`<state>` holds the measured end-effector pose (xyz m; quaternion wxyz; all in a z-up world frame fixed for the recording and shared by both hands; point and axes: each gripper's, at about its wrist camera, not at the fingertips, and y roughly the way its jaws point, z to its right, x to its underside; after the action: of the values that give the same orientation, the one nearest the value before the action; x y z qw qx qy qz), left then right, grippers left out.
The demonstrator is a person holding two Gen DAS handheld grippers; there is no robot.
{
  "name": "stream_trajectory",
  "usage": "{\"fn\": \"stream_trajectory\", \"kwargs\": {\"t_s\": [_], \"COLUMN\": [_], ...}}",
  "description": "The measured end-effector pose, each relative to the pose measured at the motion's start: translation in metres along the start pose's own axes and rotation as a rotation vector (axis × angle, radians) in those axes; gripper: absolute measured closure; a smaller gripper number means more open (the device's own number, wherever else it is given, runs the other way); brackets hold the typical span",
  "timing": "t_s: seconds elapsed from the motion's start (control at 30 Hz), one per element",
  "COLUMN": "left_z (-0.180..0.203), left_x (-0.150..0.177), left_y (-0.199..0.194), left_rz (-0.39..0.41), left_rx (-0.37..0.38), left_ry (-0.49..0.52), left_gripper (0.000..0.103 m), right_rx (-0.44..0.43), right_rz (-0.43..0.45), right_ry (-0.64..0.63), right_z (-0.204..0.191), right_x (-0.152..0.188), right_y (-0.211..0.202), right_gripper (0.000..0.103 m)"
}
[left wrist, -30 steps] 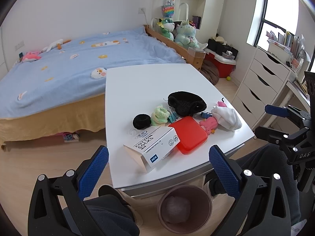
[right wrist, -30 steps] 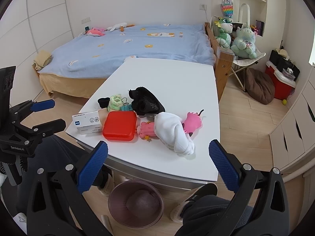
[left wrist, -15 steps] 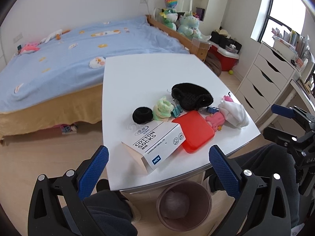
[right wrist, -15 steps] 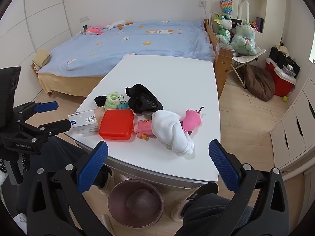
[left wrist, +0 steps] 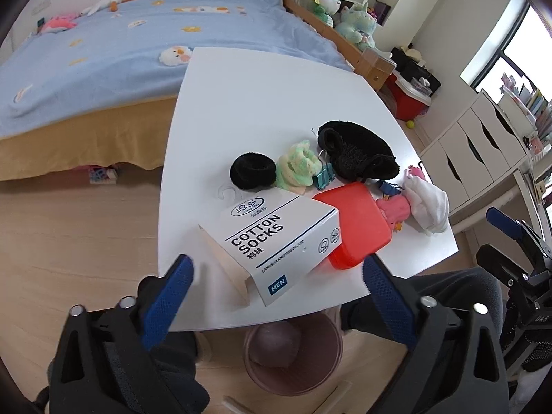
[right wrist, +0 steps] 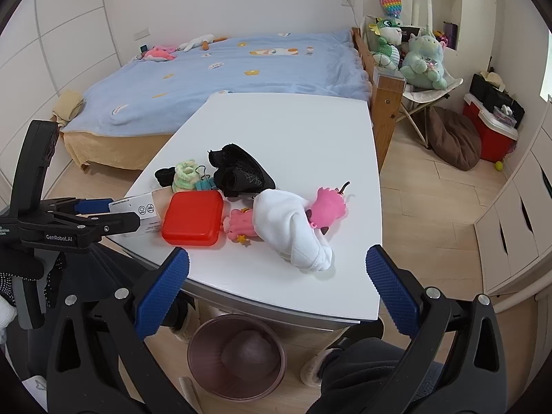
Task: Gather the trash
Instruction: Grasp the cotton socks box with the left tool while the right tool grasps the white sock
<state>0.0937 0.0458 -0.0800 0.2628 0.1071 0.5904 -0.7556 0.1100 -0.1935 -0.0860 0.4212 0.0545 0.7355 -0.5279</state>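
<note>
Left tongs (left wrist: 276,279) hung released at lower frame, just short of the white cardboard cotton-socks box (left wrist: 276,241) at centre on the white worktop (left wrist: 262,96). Right tongs (right wrist: 276,269) also released. Best grip: straddle the box's narrow width, then carry to the mauve plastic bin (left wrist: 293,355) below the worktop edge.

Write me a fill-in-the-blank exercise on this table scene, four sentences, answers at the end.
1. The sock box carries the printed words COTTON ____.
2. The flat plastic case beside the box is ____ in colour.
3. The bin stands on the floor ____ the near edge of the white table.
4. The left gripper and right gripper both have their jaws ____.

Answers: SOCKS; red; under; open
</note>
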Motion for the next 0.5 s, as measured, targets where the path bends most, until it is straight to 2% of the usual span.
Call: {"fn": "stream_trajectory", "kwargs": {"t_s": [0.03, 0.17, 0.37, 0.43, 0.5], "left_z": [-0.0012, -0.0062, -0.008, -0.0079, -0.0074], "left_x": [-0.0003, 0.0001, -0.0019, -0.0021, -0.0017], "left_y": [0.0017, 0.0052, 0.0032, 0.0017, 0.0005], "left_rz": [-0.007, -0.022, -0.023, -0.019, -0.017], "left_rx": [0.004, 0.017, 0.032, 0.036, 0.04], "left_ry": [-0.003, -0.017, -0.005, -0.002, 0.002], "left_gripper": [0.029, 0.043, 0.077, 0.091, 0.099], "right_rx": [-0.001, -0.007, -0.01, -0.012, -0.012], "right_rz": [-0.002, -0.008, -0.014, -0.015, -0.017], "right_ry": [0.0, 0.004, 0.009, 0.007, 0.006], "right_z": [-0.0001, -0.0003, -0.0001, -0.001, -0.0013], "right_x": [-0.0001, 0.0005, 0.0002, 0.0007, 0.0004], "right_y": [0.0008, 0.0033, 0.0081, 0.0093, 0.0099], "right_gripper": [0.003, 0.003, 0.003, 0.003, 0.003]}}
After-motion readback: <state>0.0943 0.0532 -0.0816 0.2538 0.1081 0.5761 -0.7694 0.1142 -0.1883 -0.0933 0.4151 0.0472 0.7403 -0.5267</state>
